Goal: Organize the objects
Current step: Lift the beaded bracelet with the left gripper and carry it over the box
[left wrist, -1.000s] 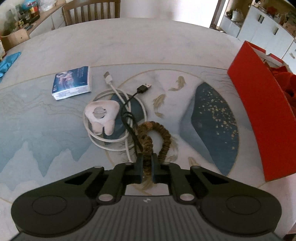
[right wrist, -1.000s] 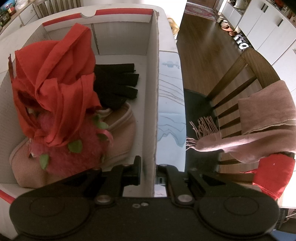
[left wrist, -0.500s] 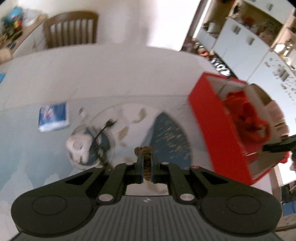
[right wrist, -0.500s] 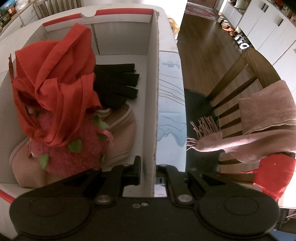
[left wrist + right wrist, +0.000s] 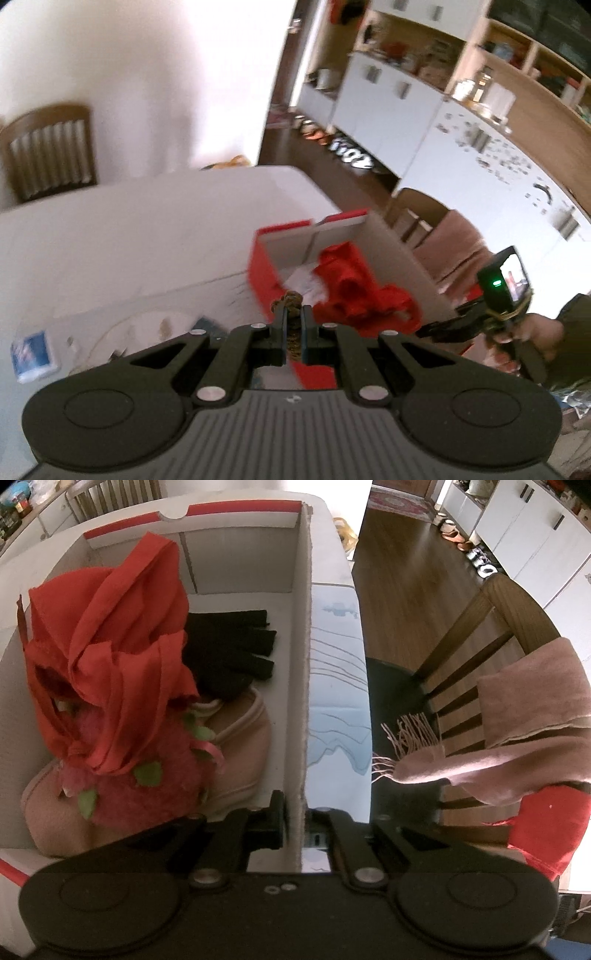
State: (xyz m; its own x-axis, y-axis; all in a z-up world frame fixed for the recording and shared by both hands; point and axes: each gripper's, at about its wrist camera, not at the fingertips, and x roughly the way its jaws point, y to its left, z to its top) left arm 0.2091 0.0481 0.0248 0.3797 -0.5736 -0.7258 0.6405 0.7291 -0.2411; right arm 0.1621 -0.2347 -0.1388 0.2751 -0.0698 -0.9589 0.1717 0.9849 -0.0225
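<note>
Box (image 5: 303, 664) part-filled – cloth (image 5: 110, 657), gloves (image 5: 232, 653) inside. Left gripper (image 5: 291, 325) clamps the braid (image 5: 291, 299); right gripper (image 5: 295, 812) pinches the box wall. Booklet (image 5: 33, 354) remains on the table (image 5: 129, 236).

One box (image 5: 303, 672), two chairs (image 5: 48, 151) (image 5: 491, 635)

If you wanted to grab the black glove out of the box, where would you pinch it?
Probably the black glove by its fingers, from straight above. It lies flat on the floor of the box, fingers spread toward the open side near the wall, while its other end is tucked under the red cloth.
</note>
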